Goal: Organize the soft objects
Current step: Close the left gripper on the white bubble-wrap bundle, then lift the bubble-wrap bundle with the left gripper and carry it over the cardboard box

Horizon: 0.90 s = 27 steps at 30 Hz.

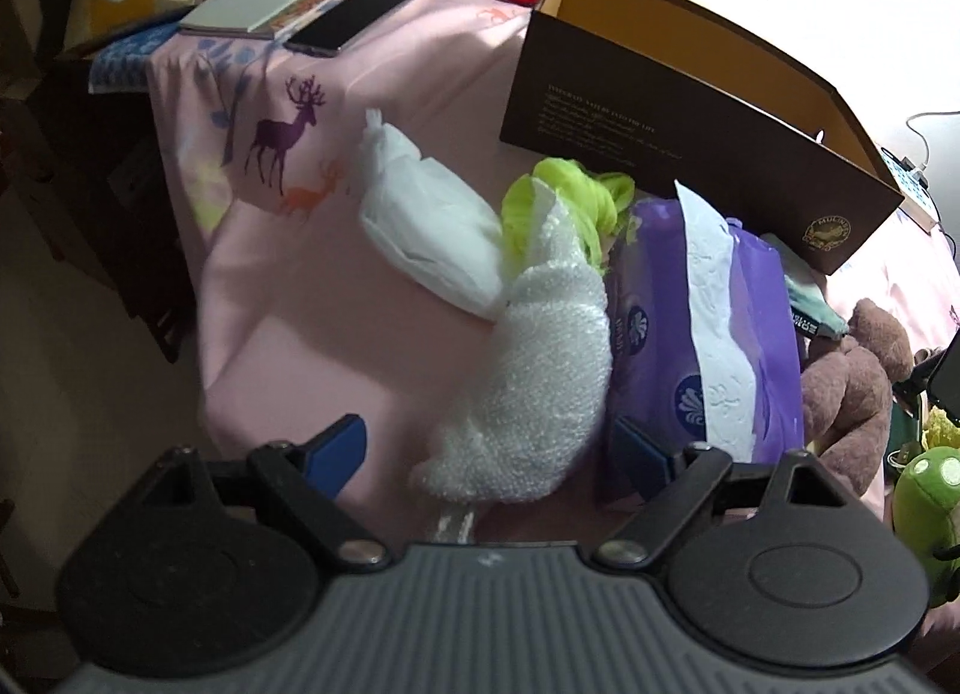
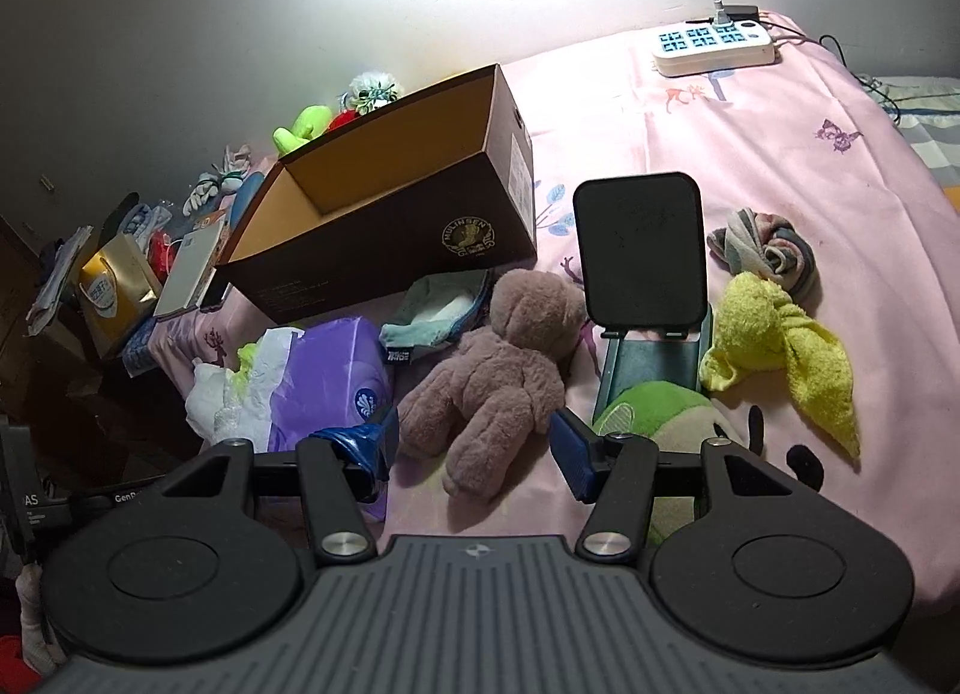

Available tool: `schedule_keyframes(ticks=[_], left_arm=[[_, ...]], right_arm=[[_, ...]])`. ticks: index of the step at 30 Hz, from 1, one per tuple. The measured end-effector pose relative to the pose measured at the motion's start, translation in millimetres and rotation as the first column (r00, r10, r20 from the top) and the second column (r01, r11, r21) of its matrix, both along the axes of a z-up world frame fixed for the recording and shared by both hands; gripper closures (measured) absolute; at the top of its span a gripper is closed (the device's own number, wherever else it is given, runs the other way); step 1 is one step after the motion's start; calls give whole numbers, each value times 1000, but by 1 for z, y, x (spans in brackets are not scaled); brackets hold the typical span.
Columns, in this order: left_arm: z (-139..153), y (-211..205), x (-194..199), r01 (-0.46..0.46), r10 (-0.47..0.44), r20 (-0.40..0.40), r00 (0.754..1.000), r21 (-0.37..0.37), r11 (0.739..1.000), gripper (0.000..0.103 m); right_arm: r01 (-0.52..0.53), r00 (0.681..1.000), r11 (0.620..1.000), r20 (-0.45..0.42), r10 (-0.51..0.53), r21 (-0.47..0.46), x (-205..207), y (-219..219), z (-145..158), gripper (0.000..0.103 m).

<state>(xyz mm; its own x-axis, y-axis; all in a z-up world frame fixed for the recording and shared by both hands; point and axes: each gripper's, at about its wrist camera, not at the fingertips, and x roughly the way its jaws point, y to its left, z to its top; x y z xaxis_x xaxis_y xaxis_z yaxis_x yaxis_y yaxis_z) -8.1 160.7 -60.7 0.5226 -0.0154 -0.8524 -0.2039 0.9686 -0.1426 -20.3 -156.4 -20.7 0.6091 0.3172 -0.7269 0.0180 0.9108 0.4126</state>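
Left wrist view: the left gripper [image 1: 486, 457] has its jaws wide, a white fuzzy cloth [image 1: 540, 370] lying between them unpressed, beside a purple tissue pack [image 1: 744, 334]. Farther right stands an open dark-brown cardboard box [image 1: 690, 136] on the pink bedsheet [image 1: 300, 304]; no contents are visible inside it.

Right wrist view: the right gripper [image 2: 474, 442] hangs with jaws wide over a brown plush bear [image 2: 498, 370], not gripping. The box's tan interior looks bare. A yellow towel [image 2: 774, 346] lies to the right.
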Motion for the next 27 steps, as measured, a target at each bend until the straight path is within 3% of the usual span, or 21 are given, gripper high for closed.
schedule_keyframes(ticks=[4, 9, 14, 21, 27], left_arm=[[-12, 3, 15, 52, -52, -33, 998, -1, 999, 15], [-20, 9, 25, 94, -99, -43, 994, -100, 990, 33], [-18, 3, 25, 134, -136, -24, 990, -92, 987, 46], [-1, -3, 7, 169, -167, 29, 985, -75, 983, 50], [30, -4, -13, 183, -180, 99, 979, -29, 983, 50]], right_arm=[[25, 999, 1000, -24, -25, 1, 9, 8, -3, 63], [34, 999, 999, -40, -34, 2, 22, 17, -4, 63], [23, 998, 1000, -63, -22, 20, 33, 26, -8, 63], [-2, 997, 999, -73, 6, 44, 43, 33, -9, 63], [-42, 996, 997, -78, 46, 59, 49, 39, -12, 63]])
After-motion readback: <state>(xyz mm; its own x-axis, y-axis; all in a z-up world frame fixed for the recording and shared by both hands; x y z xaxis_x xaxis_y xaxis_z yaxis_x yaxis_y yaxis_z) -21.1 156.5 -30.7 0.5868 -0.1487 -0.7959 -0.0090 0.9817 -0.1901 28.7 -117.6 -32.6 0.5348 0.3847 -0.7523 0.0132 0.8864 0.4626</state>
